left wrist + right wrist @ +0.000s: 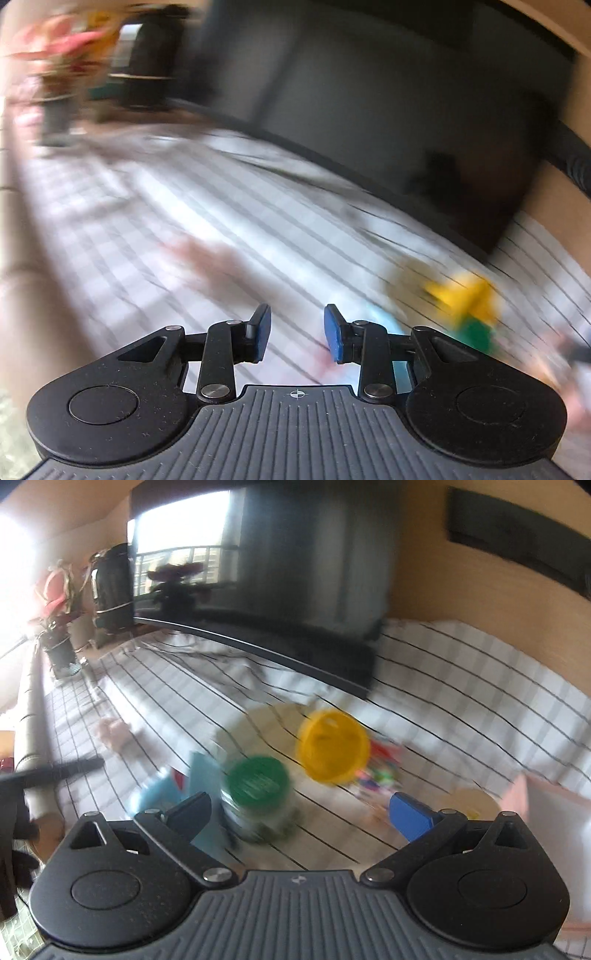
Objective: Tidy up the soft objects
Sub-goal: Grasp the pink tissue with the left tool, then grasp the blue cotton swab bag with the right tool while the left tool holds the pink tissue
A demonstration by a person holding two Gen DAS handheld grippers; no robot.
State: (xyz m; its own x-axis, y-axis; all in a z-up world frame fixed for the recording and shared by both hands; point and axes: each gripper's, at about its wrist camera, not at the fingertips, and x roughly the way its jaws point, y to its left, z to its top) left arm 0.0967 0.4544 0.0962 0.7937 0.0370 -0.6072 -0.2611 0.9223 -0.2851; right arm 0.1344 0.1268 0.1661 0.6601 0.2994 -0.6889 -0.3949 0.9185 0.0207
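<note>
I had both views badly smeared, so I could only read shapes and colours.

Starting at the left of the left wrist view, a pinkish smudge (192, 254) lay on the checked cloth (129, 206), well ahead of my left gripper (297, 334) and off to its left; I could not tell what it was. My left gripper sat with its blue pads (263, 332) partly apart and nothing between them, only cloth showing through the gap. A pale blue soft thing (384, 321) lay just beyond the right-hand pad, partly hidden behind the linkage. Further right, apart from the fingers, a yellow and green blur (469, 310) sat on the cloth. A dark screen (369, 110) stood behind it all.

In the right wrist view, the same pink lump (110, 731) lay far left on the cloth (461, 686). The pale blue soft thing (177, 786) lay just ahead of the left-hand finger, touching or overlapping it in the picture. My right gripper (299, 812) stood wide open, holding nothing. A green-lidded jar (256, 790) stood in the gap between the fingers, nearer the left one, with no pad pressing on it. A yellow lid (332, 746) was beyond it, tilted towards me, further from the fingertips. A patch of mixed bright colours (376, 771) lay just right of the yellow lid, too blurred to name. The right-hand blue pad (410, 816) stood clear of everything.
</note>
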